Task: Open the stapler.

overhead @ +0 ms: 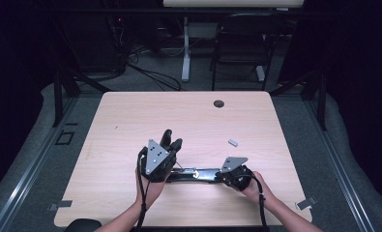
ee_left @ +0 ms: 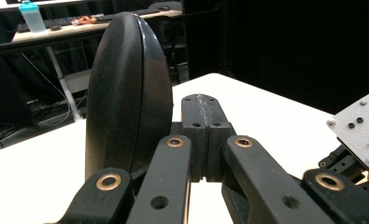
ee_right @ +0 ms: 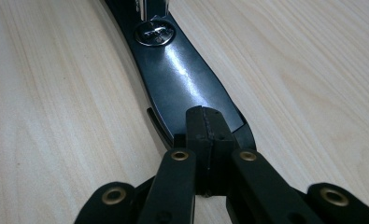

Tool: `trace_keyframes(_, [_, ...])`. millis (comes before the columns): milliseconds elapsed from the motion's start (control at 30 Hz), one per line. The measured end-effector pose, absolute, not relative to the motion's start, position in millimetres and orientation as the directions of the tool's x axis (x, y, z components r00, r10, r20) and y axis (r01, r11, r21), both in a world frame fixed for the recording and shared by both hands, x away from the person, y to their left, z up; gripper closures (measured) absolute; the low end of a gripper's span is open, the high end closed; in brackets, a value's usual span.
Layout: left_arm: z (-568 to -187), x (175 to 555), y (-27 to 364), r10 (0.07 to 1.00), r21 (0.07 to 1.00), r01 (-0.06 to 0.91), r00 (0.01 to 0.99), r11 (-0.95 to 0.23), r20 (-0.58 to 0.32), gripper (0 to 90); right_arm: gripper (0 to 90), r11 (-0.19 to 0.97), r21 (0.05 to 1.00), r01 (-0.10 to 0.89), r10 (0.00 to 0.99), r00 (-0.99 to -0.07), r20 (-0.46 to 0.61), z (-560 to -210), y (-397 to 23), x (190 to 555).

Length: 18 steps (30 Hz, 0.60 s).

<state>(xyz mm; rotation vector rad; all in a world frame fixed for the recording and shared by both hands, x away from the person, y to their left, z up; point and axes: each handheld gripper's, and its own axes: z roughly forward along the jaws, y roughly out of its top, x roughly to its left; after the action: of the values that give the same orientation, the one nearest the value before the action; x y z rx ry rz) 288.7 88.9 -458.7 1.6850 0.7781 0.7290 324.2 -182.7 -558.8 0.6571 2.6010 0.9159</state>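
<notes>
Beyond right gripper (ee_right: 205, 126) closed tips: black tool (ee_right: 182, 79) flat on table (overhead: 130, 116), likely steadied. Left gripper (ee_left: 204, 121) closed, empty, beside black handle (ee_left: 126, 93).

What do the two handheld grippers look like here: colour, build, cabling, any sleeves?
Both the left gripper and right gripper are black, each topped by a grey three-cornered plate with small dark screws. In the gripper views, the jaws are flat black blocks driven by linkage bars with brass-coloured pivot bushings. A black cable trails from each back along the forearm. The forearms are bare, with no sleeves in view.
</notes>
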Motion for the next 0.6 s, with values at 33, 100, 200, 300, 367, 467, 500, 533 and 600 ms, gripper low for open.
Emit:
trace_keyframes(33, [-459, 289, 90, 0.802, 0.972, 0.13, 0.591, -0.194, 0.081, 90.0, 90.0, 0.698, 0.643, 0.315, 0.509, -0.85, -0.136, -558, -183, 324])
trace_keyframes(100, [-457, 290, 94, 0.816, 0.975, 0.132, 0.574, -0.179, 0.072, 90.0, 90.0, 0.7, 0.641, 0.314, 0.507, -0.851, -0.136, -558, -183, 324])
trace_keyframes(200, [-455, 292, 102, 0.826, 0.977, 0.14, 0.561, -0.158, 0.054, 90.0, 90.0, 0.698, 0.644, 0.314, 0.508, -0.851, -0.136, -558, -183, 324])
trace_keyframes(300, [-455, 291, 104, 0.828, 0.977, 0.139, 0.558, -0.161, 0.057, 90.0, 90.0, 0.696, 0.645, 0.317, 0.51, -0.85, -0.132, -558, -183, 324])
trace_keyframes(367, [-455, 291, 105, 0.828, 0.977, 0.141, 0.557, -0.16, 0.055, 90.0, 90.0, 0.697, 0.644, 0.315, 0.508, -0.851, -0.133, -558, -182, 324])
trace_keyframes(467, [-455, 291, 105, 0.83, 0.977, 0.14, 0.555, -0.161, 0.057, 90.0, 90.0, 0.699, 0.642, 0.315, 0.507, -0.851, -0.134, -558, -182, 324])
trace_keyframes(500, [-455, 291, 106, 0.83, 0.977, 0.14, 0.554, -0.162, 0.058, 90.0, 90.0, 0.696, 0.644, 0.317, 0.51, -0.85, -0.132, -558, -182, 324])
trace_keyframes(533, [-455, 291, 106, 0.831, 0.977, 0.14, 0.553, -0.159, 0.057, 90.0, 90.0, 0.695, 0.645, 0.316, 0.51, -0.85, -0.132, -559, -183, 325])
trace_keyframes(600, [-455, 291, 107, 0.832, 0.978, 0.14, 0.552, -0.158, 0.056, 90.0, 90.0, 0.696, 0.645, 0.316, 0.51, -0.85, -0.133, -559, -183, 325])
